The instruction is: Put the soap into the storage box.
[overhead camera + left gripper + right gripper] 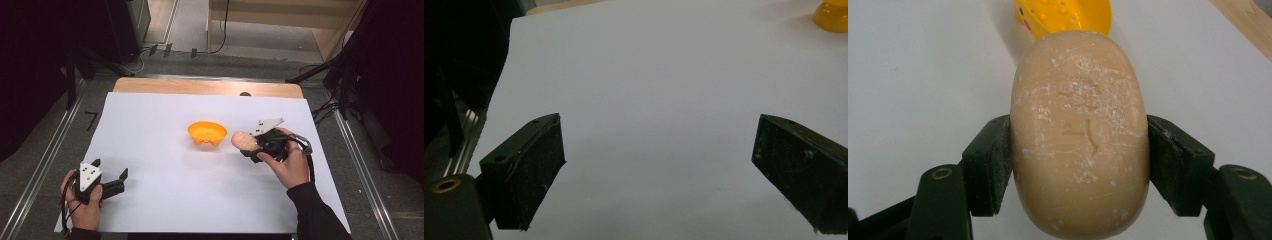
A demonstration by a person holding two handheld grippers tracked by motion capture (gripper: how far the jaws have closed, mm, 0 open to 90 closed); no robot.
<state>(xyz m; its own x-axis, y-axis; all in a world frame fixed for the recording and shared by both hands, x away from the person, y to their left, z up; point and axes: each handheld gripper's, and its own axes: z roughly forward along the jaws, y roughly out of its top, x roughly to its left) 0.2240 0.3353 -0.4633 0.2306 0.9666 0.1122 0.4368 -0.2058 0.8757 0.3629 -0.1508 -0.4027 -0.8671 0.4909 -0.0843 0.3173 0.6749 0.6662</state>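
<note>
Right gripper (248,145) clamps a pale tan bar of soap (242,139), jaws pressing its two long sides; in the right gripper view the soap (1080,135) sits squarely between the pads, its stamped face toward the camera. A grip across the narrow width likely keeps a slick bar from twisting out.

The soap hangs above the white surface (165,195), just off the 3 o'clock side of the orange dish (207,133). The dish is perforated and footed, probably a soap drainer, and sits near the surface's centre. In the right gripper view the dish (1068,15) lies at 12 o'clock beyond the bar, so the gripper seems aimed at it for a drop-in.

Left gripper (111,176) rests at 7 o'clock near the sheet's front edge, jaws wide and empty, well apart from the dish (831,15), apparently parked out of the way.
</note>
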